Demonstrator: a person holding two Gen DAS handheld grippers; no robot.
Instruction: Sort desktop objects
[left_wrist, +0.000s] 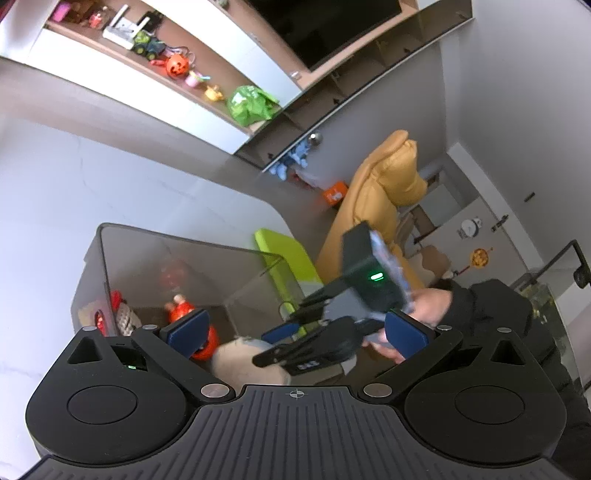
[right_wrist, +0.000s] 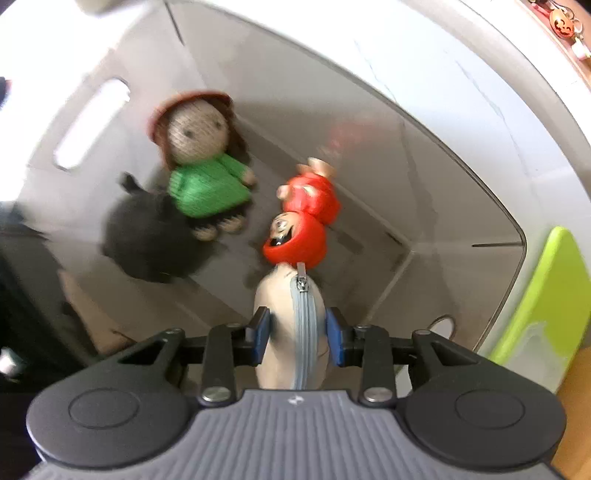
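My right gripper (right_wrist: 297, 330) is shut on a beige zippered pouch (right_wrist: 290, 328) and holds it over the grey storage bin (right_wrist: 461, 192). Inside the bin lie a knitted doll in a green dress (right_wrist: 207, 166), a black fuzzy toy (right_wrist: 144, 236) and two red figurines (right_wrist: 295, 236). In the left wrist view my left gripper (left_wrist: 295, 332) is open and empty above the same bin (left_wrist: 166, 254). The right gripper (left_wrist: 317, 347) with the pouch (left_wrist: 243, 362) shows between its fingers.
A lime green object (right_wrist: 543, 295) lies beside the bin on the white table (left_wrist: 74, 184). A yellow chair (left_wrist: 384, 192) stands beyond the table. A shelf with toys (left_wrist: 177, 66) runs along the wall.
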